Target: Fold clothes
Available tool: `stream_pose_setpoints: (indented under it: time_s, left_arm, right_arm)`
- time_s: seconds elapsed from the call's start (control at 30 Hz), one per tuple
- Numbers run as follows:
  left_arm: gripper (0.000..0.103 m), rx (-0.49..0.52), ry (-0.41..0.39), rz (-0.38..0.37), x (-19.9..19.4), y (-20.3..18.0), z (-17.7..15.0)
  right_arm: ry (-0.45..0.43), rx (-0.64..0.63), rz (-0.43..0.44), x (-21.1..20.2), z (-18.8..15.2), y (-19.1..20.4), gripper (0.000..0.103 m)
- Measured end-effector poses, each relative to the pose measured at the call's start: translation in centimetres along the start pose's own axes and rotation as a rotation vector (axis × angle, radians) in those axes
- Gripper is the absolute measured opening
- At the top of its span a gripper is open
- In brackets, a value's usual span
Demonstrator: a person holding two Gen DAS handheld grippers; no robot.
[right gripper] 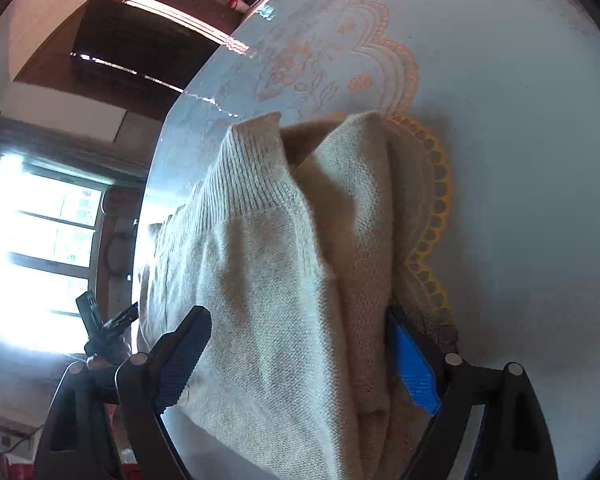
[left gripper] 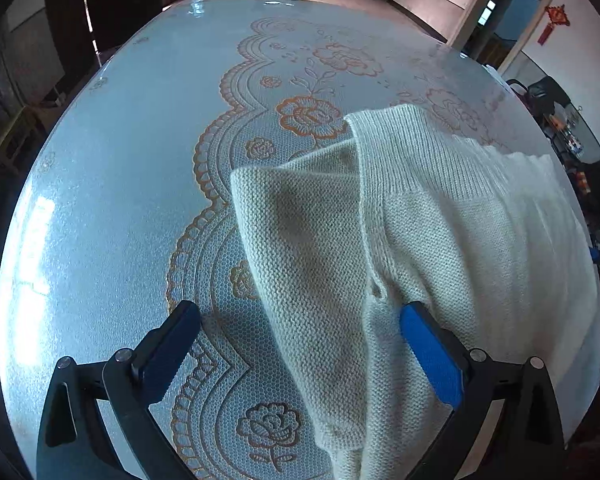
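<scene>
Sweater [left gripper: 420, 220]: one, cream knit, pebbled body, ribbed cuff, folded in layers, lying on counter [left gripper: 120, 160]. Counter: round, glossy embossed cover, orange lace-and-rose print under sweater. Left tool [left gripper: 300, 344]: jaws spread, blue pads, sweater fold between. Right tool [right gripper: 300, 356]: jaws spread, straddling sweater. Beyond counter from sweater: one doorway [left gripper: 496, 20], two red knot ornaments.

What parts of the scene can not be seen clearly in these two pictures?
- Left wrist view: the near end of the cream knitted sweater is cut off by the bottom edge.
- Right wrist view: the window is overexposed, so nothing outside shows.
- Both views: whether any fingertip of the left hand-held gripper or the right hand-held gripper touches the knit is unclear.
</scene>
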State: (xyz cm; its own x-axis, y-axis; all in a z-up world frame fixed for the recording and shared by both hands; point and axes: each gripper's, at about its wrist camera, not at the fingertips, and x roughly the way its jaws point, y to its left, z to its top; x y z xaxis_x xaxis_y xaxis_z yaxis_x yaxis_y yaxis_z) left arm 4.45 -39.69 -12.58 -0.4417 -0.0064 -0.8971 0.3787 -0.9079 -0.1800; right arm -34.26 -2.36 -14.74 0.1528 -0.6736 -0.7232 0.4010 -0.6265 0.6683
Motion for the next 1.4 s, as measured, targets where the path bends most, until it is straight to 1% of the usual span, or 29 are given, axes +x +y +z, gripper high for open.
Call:
stream_pose_setpoints:
  time_s: [0.03, 0.1, 0.27, 0.3, 0.33, 0.4, 0.47, 0.53, 0.63, 0.73, 0.77, 0.83, 0.87, 0.9, 0.93, 0.97, 1.0, 1.03, 1.07, 1.1, 1.13, 1.2, 1.4]
  left_arm:
    - [0.103, 0.012, -0.003, -0.007, 0.0, 0.1, 0.1]
    - [0.103, 0.027, 0.0, -0.007, 0.1, 0.1, 0.2]
    - [0.103, 0.001, 0.01, -0.013, 0.3, 0.2, 0.7]
    - [0.103, -0.01, 0.008, -0.033, 0.2, 0.2, 0.7]
    - [0.103, -0.029, 0.002, -0.075, 0.1, 0.4, 0.8]
    - [0.103, -0.093, -0.007, -0.182, -0.1, 1.1, 1.0]
    - [0.103, -0.153, -0.009, -0.256, 0.0, 1.8, 1.3]
    - [0.103, -0.147, 0.002, -0.252, 0.1, 1.7, 1.6]
    - [0.103, -0.094, 0.021, -0.209, 0.4, 0.7, 1.8]
    - [0.103, -0.072, 0.027, -0.169, 0.5, -0.2, 1.8]
    - [0.102, -0.07, 0.026, -0.161, 0.5, -0.5, 1.8]
    - [0.102, -0.071, 0.024, -0.156, 0.6, -0.8, 2.0]
    - [0.102, -0.068, 0.026, -0.153, 0.8, -0.9, 2.1]
    - [0.101, -0.06, 0.03, -0.144, 0.9, -1.2, 2.3]
    - [0.097, -0.047, 0.032, -0.126, 0.9, -1.4, 2.5]
    - [0.084, -0.031, 0.029, -0.101, 0.8, -1.5, 2.4]
    - [0.074, -0.021, 0.021, -0.072, 0.4, -1.5, 2.0]
    - [0.043, -0.032, 0.013, -0.058, 0.4, -1.4, 2.1]
    - [0.028, -0.071, 0.012, -0.085, 0.4, -1.0, 2.2]
    - [0.021, -0.112, 0.016, -0.135, 0.6, -0.6, 2.2]
    - [0.021, -0.127, 0.012, -0.153, 0.7, -0.4, 2.1]
    - [0.02, -0.119, 0.001, -0.149, 0.7, -0.6, 2.0]
    - [0.018, -0.143, -0.023, -0.135, -0.3, -0.9, 1.6]
  right_arm:
    - [0.006, -0.017, -0.003, 0.1, -0.4, 0.3, 0.089]
    - [0.015, -0.043, -0.003, -0.1, -2.5, 0.7, 0.089]
    - [0.043, -0.026, -0.01, -0.2, -2.4, 1.0, 0.09]
    - [0.048, -0.026, -0.015, -0.5, -2.9, 0.9, 0.09]
    - [0.053, -0.035, -0.021, -0.5, -2.9, 1.1, 0.09]
    - [0.063, -0.066, -0.034, -2.0, -5.0, 0.6, 0.09]
    - [0.069, -0.077, -0.031, -1.7, -4.9, 0.8, 0.091]
    - [0.072, -0.064, -0.019, -1.6, -4.6, 0.6, 0.092]
    - [0.077, -0.051, -0.009, -1.4, -4.5, 0.4, 0.092]
    - [0.084, -0.081, -0.034, -1.5, -4.1, 0.7, 0.091]
    - [0.084, -0.096, -0.049, -1.4, -4.1, 1.0, 0.088]
    - [0.082, -0.116, -0.082, -1.2, -4.1, 1.5, 0.077]
    - [0.08, -0.119, -0.1, -1.2, -4.0, 1.6, 0.067]
    - [0.078, -0.119, -0.12, -1.1, -3.9, 1.5, 0.05]
    - [0.077, -0.113, -0.144, -1.0, -3.8, 1.3, 0.038]
    - [0.075, -0.108, -0.157, -1.1, -4.0, 1.1, 0.02]
    - [0.074, -0.104, -0.151, -1.7, -4.6, 0.8, 0.02]
    - [0.071, -0.104, -0.146, -2.1, -5.0, 0.6, 0.02]
    - [0.068, -0.104, -0.144, -2.0, -5.2, 0.6, 0.019]
    - [0.062, -0.097, -0.142, -2.0, -5.5, 0.5, 0.018]
    - [0.057, -0.09, -0.141, -1.9, -5.7, 0.5, 0.017]
    - [0.045, -0.075, -0.14, -1.9, -6.2, 0.3, 0.015]
    - [-0.008, -0.002, -0.149, -2.8, -6.8, -0.5, 0.013]
